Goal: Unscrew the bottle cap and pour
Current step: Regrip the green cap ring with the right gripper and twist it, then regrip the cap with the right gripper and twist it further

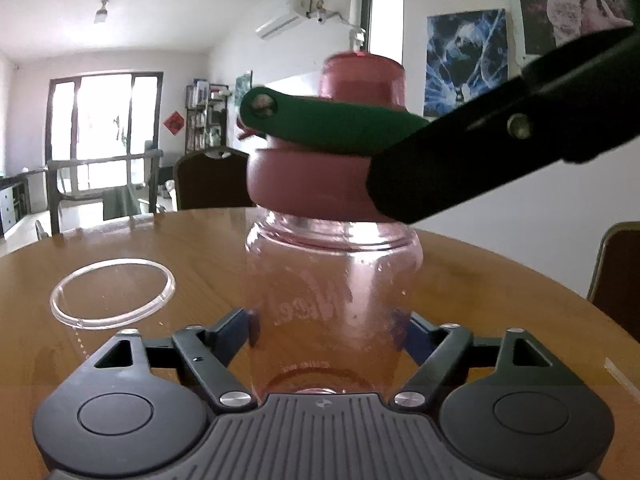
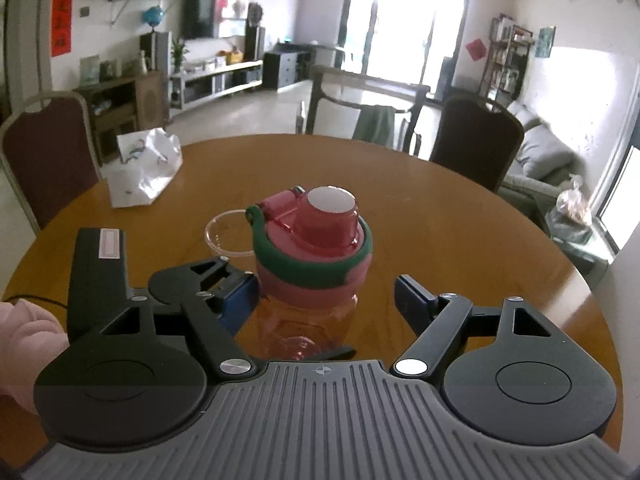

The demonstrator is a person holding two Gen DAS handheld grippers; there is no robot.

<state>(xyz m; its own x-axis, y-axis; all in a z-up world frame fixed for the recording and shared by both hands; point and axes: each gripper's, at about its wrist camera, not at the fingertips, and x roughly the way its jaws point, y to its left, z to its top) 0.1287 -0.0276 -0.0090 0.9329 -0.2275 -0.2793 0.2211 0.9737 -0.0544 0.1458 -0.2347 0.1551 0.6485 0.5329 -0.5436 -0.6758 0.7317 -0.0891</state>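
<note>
A clear pink bottle (image 1: 332, 280) stands upright on the round wooden table (image 1: 500, 280). My left gripper (image 1: 332, 332) is shut on its lower body, blue pads pressed to both sides. The pink cap (image 2: 320, 232) with a white top and a green strap (image 2: 312, 276) is on the bottle. My right gripper (image 2: 326, 296) is open around the cap: the left finger (image 2: 240, 300) is close to it and the right one stands apart. In the left wrist view one black finger (image 1: 440, 168) crosses in front of the cap (image 1: 360, 80). A clear cup (image 1: 112, 292) stands left of the bottle.
A white plastic bag (image 2: 144, 168) lies at the table's far left. Chairs (image 2: 476, 140) stand around the far edge, one more at the left (image 2: 44, 152). A hand in pink (image 2: 24, 340) holds the left gripper's black body (image 2: 96, 272) beside the bottle.
</note>
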